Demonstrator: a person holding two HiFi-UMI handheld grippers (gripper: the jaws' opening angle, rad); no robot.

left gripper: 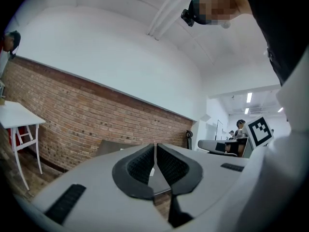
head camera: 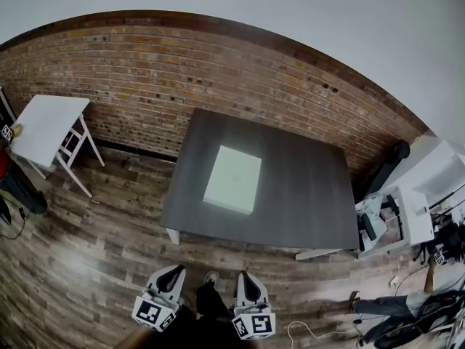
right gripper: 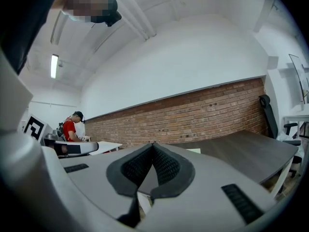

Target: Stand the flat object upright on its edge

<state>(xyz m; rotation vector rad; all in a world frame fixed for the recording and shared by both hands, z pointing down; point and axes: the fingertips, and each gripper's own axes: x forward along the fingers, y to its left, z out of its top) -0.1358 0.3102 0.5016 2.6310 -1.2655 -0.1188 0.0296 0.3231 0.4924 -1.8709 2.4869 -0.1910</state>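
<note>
A flat pale green-white slab lies face down near the middle of the dark grey table. My left gripper and right gripper hover side by side over the wooden floor, short of the table's near edge and well apart from the slab. Both are shut with nothing between the jaws. In the left gripper view the black pads meet along one line. The right gripper view shows its pads closed the same way, with the table beyond them and a sliver of the slab.
A brick wall runs behind the table. A small white table stands at the left. At the right are a white desk, a dark chair and cables on the floor. A person in red stands in the background.
</note>
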